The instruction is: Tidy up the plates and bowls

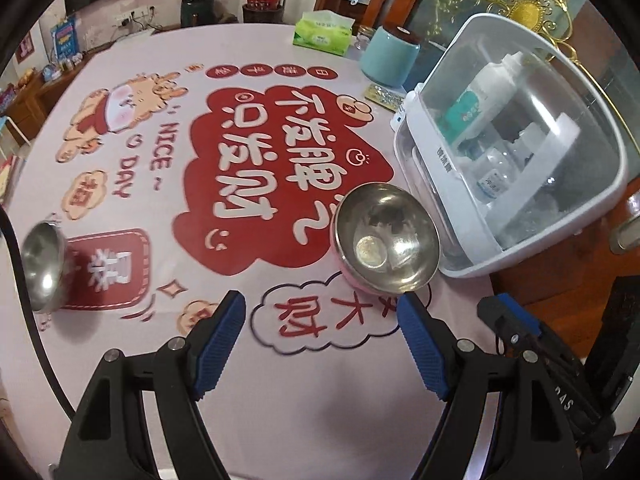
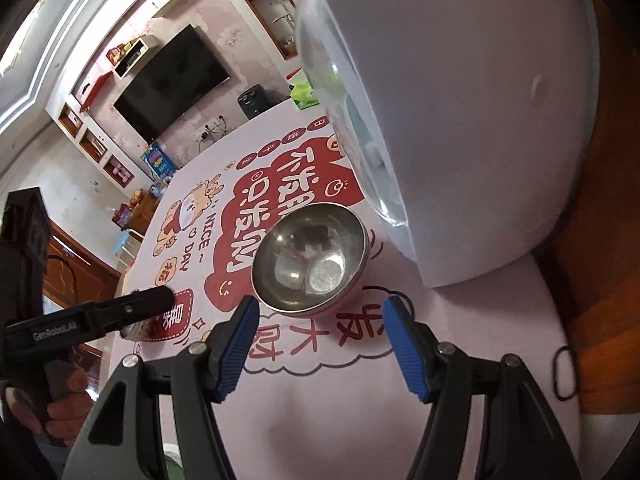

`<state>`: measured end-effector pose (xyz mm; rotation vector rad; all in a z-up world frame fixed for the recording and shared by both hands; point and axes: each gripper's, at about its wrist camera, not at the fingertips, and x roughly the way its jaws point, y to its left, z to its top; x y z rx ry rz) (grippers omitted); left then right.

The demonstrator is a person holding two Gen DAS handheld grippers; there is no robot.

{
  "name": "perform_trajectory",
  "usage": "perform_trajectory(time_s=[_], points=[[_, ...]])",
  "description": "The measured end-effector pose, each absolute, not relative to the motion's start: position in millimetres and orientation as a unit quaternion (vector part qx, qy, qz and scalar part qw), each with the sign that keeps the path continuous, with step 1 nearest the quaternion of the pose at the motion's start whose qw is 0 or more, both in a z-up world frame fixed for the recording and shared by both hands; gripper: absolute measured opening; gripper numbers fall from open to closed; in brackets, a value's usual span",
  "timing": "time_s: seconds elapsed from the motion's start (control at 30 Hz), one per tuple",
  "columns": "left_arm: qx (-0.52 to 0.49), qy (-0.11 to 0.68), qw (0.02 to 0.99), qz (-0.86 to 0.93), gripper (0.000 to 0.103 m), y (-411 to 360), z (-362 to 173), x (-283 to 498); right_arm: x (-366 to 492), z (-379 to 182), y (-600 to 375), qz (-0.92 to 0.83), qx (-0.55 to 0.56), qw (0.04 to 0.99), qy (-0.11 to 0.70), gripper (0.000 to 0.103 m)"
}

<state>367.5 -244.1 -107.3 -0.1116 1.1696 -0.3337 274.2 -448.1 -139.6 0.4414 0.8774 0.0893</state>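
Steel bowl (image 2: 310, 258) with pink shell sits unheld just beyond the right tongs (image 2: 320, 346), wide and empty; left tongs (image 1: 322, 344) likewise wide. Approach step: next, close on its rim.

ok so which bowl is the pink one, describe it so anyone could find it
Start at the big white domed box on the right side of the table. The pink bowl stands upright right beside its near corner, on the red cloud print. Unlike the plain steel bowl far off at the left edge, it has a pink outside under its steel lining.
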Motion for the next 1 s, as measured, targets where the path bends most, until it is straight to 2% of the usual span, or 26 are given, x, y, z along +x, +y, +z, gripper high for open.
perform_trajectory(time_s=[0.43, 0.87, 1.0], points=[[-0.056, 0.556, 0.811, -0.175, 0.077, -282.8, -170.8, 392.3, 297.4, -185.3, -448.3, 0.05, 0.23, 0.873, 0.428, 0.065], [-0.078, 0.567, 0.803, -0.165, 0.074, -282.3, -199.2, 401.6, 305.2, -202.0, -447.1, 0.052, 0.234, 0.869, 0.433, 0.064], [-0.089, 0.568, 0.802, -0.162, 0.071, -280.0, -203.4, 402.7, 305.4, -201.8, -443.5, 0.058, 0.231, 0.871, 0.429, 0.059]])
